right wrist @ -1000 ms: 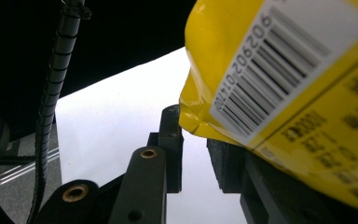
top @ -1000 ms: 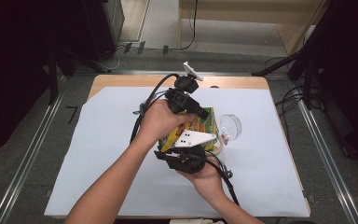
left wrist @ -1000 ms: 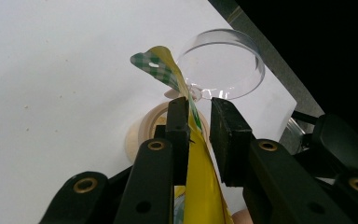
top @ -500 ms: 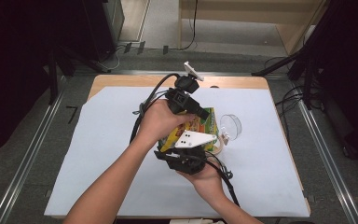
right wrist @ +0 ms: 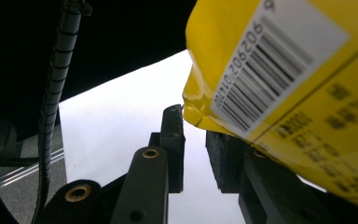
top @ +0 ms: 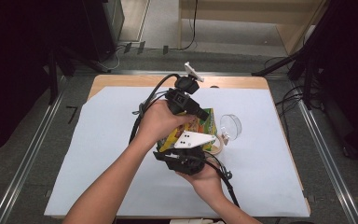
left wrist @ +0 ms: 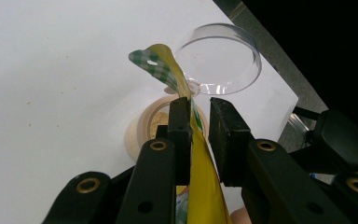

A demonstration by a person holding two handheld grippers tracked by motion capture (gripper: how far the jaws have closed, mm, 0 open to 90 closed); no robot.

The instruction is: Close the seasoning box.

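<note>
Over the table's middle, the yellow bag (top: 196, 128) stands edge-up between the claws, the left gripper (left wrist: 199, 123) nipping its top edge above the bowl (left wrist: 154, 122), while the right gripper (right wrist: 195, 144), nearer, gapes narrowly under the bag's corner, clasping nothing.

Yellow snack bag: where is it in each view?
High view: yellow snack bag at centre, between both hands.
Left gripper view: bottom centre, its edge rising between the jaws toward the clear plastic lid.
Right gripper view: upper right, barcode side up.
Shared landmark: the white paper sheet under everything.
</note>
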